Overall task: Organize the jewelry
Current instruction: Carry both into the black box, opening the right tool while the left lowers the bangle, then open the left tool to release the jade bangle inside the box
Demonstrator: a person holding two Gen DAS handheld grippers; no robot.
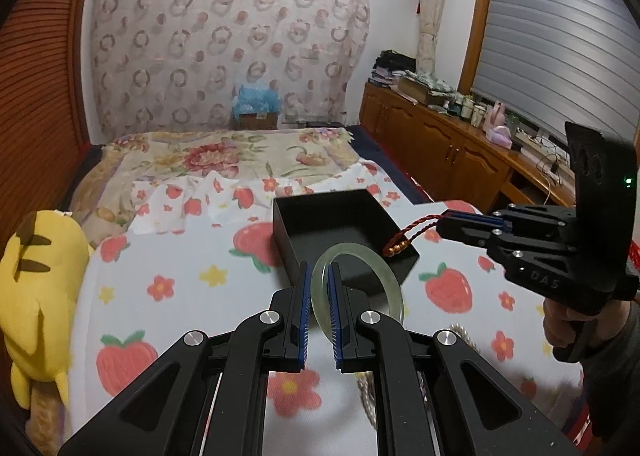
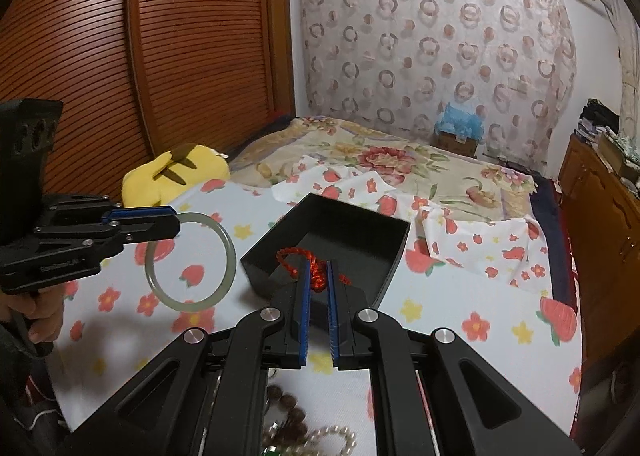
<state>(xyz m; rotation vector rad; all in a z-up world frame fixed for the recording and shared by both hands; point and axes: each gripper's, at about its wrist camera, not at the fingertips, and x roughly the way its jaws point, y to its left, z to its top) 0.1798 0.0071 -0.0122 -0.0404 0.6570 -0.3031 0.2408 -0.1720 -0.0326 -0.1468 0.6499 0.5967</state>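
An open black box (image 1: 344, 232) (image 2: 332, 240) sits on the strawberry-print bed sheet. My left gripper (image 1: 320, 276) (image 2: 176, 224) is shut on a pale green jade bangle (image 1: 356, 288) (image 2: 190, 260) and holds it in the air just in front of the box. My right gripper (image 2: 318, 272) (image 1: 440, 222) is shut on a red braided cord bracelet (image 2: 316, 270) (image 1: 416, 234) with gold beads (image 1: 398, 248), which hang over the box's right corner.
A pile of bead and pearl jewelry (image 2: 304, 428) lies on the sheet below my grippers. A yellow plush toy (image 1: 40, 288) (image 2: 176, 172) lies at the left. A wooden cabinet (image 1: 448, 152) runs along the right; a louvred wardrobe (image 2: 160, 56) stands at the left.
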